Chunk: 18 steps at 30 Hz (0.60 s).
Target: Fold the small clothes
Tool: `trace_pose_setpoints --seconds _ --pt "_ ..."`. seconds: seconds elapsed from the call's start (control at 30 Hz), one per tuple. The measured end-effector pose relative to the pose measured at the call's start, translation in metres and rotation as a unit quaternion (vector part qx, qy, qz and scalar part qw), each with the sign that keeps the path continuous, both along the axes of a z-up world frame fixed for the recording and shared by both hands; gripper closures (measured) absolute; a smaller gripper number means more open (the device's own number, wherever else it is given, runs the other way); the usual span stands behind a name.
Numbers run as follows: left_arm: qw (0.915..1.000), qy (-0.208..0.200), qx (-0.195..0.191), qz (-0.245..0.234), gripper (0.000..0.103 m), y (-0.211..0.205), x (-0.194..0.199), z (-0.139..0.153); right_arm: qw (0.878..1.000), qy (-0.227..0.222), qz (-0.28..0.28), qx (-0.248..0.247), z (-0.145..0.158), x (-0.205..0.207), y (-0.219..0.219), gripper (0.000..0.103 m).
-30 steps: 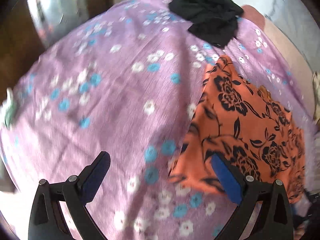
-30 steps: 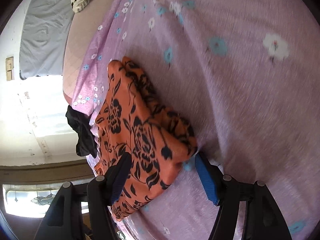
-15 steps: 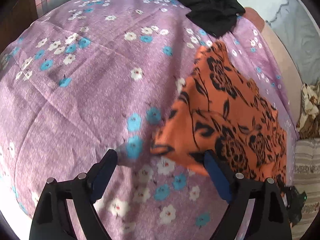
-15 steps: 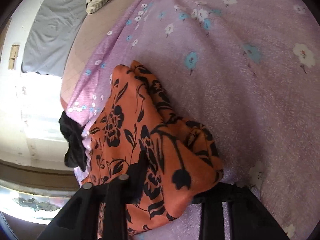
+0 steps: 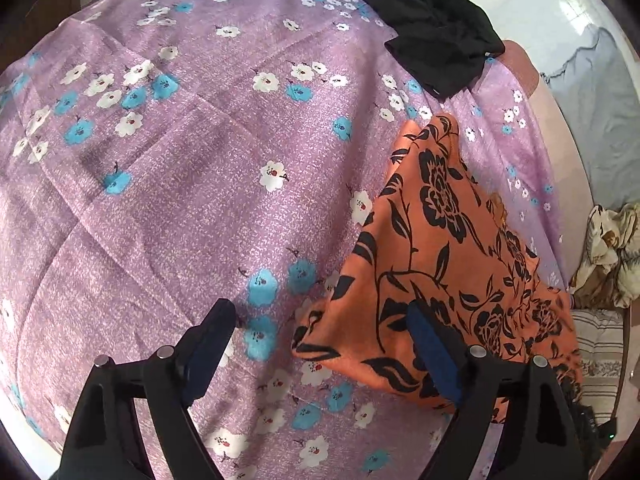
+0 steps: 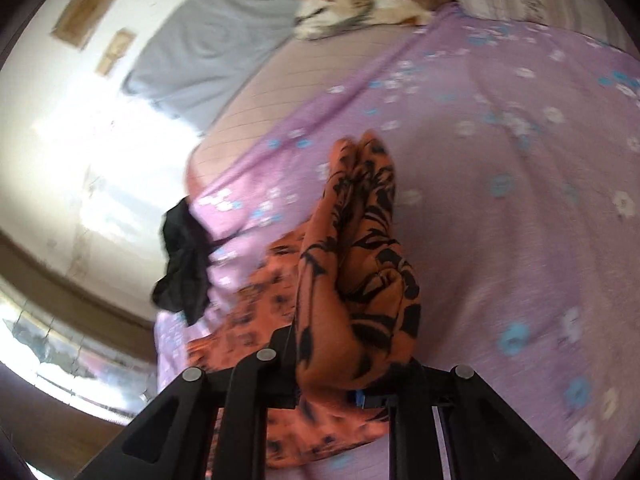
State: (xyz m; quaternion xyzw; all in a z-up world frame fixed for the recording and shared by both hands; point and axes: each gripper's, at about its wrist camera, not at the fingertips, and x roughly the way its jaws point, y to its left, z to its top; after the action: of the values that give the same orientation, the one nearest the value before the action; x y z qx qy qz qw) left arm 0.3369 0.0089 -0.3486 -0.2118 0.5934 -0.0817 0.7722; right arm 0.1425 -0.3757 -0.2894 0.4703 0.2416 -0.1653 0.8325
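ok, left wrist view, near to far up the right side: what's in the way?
Left tongs → orange floral garment → bare stretch of purple floral sheet → black garment.

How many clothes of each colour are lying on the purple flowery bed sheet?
Orange with black flowers: 1, the orange garment
Black: 1, the black garment
Total: 2

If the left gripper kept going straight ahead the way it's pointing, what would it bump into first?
Probably the near corner of the orange floral garment, which lies between the left gripper's open fingers on the purple flowered bedsheet; depth is hard to judge.
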Motion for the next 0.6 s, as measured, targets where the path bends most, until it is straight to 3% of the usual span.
trace_pose_setpoints --seconds 0.17,0.4,0.6 --pt "0.9997 -0.003 -0.019 0.013 0.015 0.019 0.007 0.008 0.998 -0.002 0.050 -0.026 0.030 0.037 0.043 0.084" --pt "0.9989 -0.007 0.010 0.045 0.015 0.051 0.018 0.015 0.993 -0.005 0.113 -0.036 0.055 0.089 0.101 0.084" --pt "0.9955 -0.005 0.006 0.095 0.015 0.091 0.021 0.013 0.985 0.015 0.169 -0.038 0.049 0.134 0.164 0.084"
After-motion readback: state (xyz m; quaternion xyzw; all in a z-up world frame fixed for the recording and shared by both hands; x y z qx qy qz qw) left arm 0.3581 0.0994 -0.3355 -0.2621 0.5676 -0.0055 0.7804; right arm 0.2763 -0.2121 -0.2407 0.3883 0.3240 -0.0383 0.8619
